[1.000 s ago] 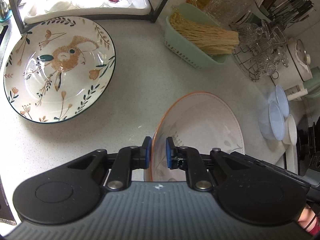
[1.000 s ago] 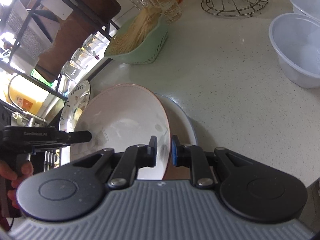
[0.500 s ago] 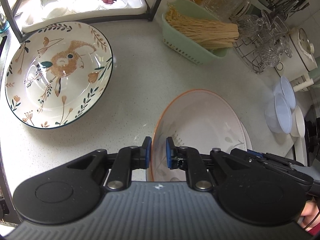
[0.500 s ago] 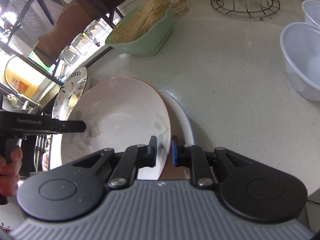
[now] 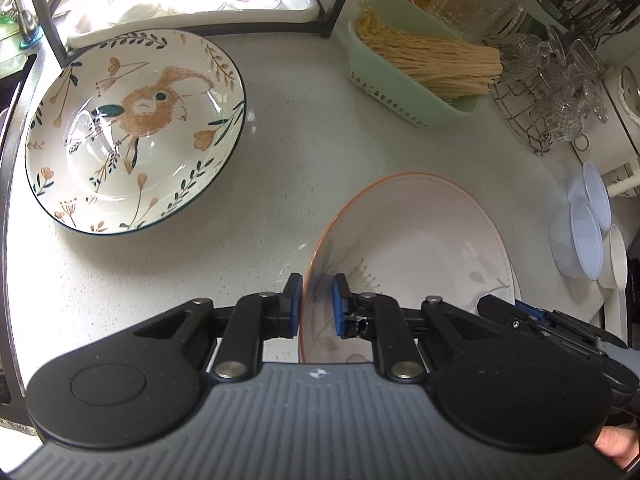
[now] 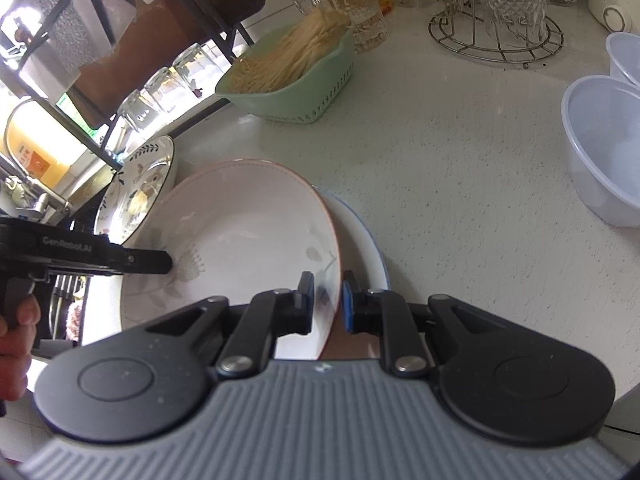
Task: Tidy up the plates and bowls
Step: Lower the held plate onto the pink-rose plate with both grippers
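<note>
The left gripper (image 5: 316,306) is closed on the near-left rim of the orange-rimmed bowl (image 5: 420,252), with one pad outside the wall and one inside, and the right gripper (image 6: 326,304) is clamped in the same way on the opposite rim of the same bowl. The bowl is thus held by both sides, just over a white plate with a blue edge (image 6: 368,248) that lies on the speckled counter (image 5: 304,148); whether the bowl's foot touches this plate cannot be told. A larger rabbit-patterned plate (image 5: 132,132) is seen well apart, to the left, near the black rack (image 5: 336,4), and two translucent plastic bowls (image 6: 600,148) are placed at the right side of the counter. The held bowl is judged to be glazed ceramic: stiff, rather heavy, smooth and slippery under the pads, and easily chipped if it is knocked against the plate below. For this reason a hold on two opposite points of the rim is considered suitable, so that the weight is shared and tilting is avoided. It should be kept level and lowered slowly.
</note>
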### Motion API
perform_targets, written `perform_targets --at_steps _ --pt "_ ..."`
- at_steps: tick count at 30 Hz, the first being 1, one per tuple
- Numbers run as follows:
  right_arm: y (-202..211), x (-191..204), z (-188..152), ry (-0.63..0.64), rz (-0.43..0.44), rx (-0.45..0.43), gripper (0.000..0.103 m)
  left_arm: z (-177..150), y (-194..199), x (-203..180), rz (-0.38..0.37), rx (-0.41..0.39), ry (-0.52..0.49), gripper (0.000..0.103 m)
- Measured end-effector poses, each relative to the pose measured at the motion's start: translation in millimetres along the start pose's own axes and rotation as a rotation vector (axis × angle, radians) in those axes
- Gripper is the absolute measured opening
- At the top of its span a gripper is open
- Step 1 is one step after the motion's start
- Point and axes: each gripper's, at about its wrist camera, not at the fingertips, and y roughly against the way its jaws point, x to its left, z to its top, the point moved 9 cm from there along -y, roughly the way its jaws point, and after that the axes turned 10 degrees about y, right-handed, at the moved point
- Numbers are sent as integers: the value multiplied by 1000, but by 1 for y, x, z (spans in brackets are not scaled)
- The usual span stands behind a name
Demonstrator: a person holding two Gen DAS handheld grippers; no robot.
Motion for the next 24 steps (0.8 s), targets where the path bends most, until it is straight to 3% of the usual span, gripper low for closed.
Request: perform_targets --at_steps 8,19,24 --pt "-1 3 1 35 -40 -13 18 0 0 8 -26 17 90 17" --pt "2 5 2 67 -73 -39 18 -2 9 7 -28 -12 92 17" --pt "10 12 9 137 -129 -100 17 -7 14 5 -29 -42 89 17"
